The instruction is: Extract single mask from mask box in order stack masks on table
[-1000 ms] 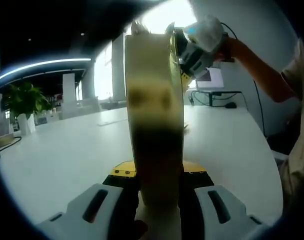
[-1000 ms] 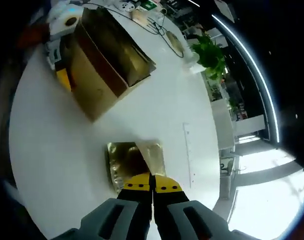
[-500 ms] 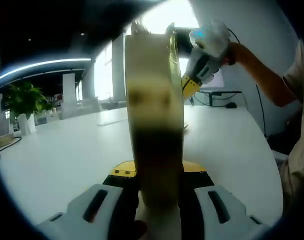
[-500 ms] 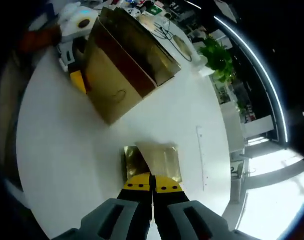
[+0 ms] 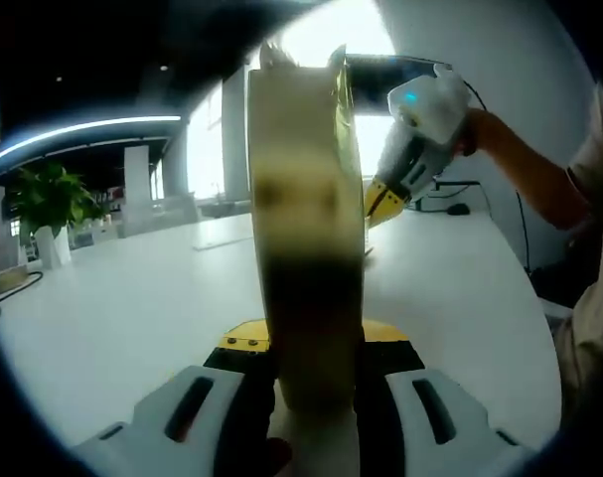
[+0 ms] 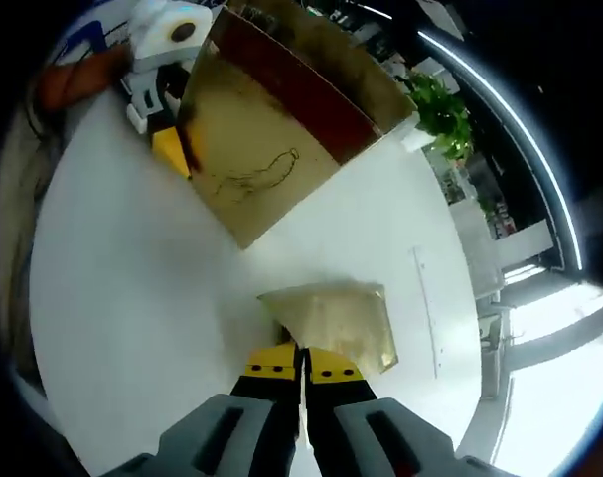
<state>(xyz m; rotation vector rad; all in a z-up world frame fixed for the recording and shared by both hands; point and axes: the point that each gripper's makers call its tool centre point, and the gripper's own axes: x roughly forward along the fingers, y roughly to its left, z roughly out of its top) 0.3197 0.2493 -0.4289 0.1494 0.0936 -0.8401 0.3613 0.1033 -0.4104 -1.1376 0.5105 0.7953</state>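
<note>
My left gripper (image 5: 313, 343) is shut on the mask box (image 5: 306, 199), a tall yellowish carton seen edge-on and held upright above the white table (image 5: 132, 308). Beside the box's upper right, a person's hand (image 5: 490, 134) holds my right gripper (image 5: 383, 199). In the right gripper view, my right gripper (image 6: 301, 360) is shut on the near edge of a flat gold-tinted mask packet (image 6: 336, 316), just above the table (image 6: 112, 298). Beyond it stands the brown mask box (image 6: 261, 139), with my left gripper (image 6: 167, 149) at its left side.
A potted green plant (image 5: 48, 199) stands at the table's far left edge, also seen as a plant (image 6: 440, 109) in the right gripper view. A thin pale strip (image 6: 427, 308) lies on the table past the packet. A monitor and cables sit on a desk (image 5: 435, 184) behind.
In the left gripper view my right gripper has come down from the box's top to its right side. In the right gripper view the box looms larger, and the packet stays in my jaws.
</note>
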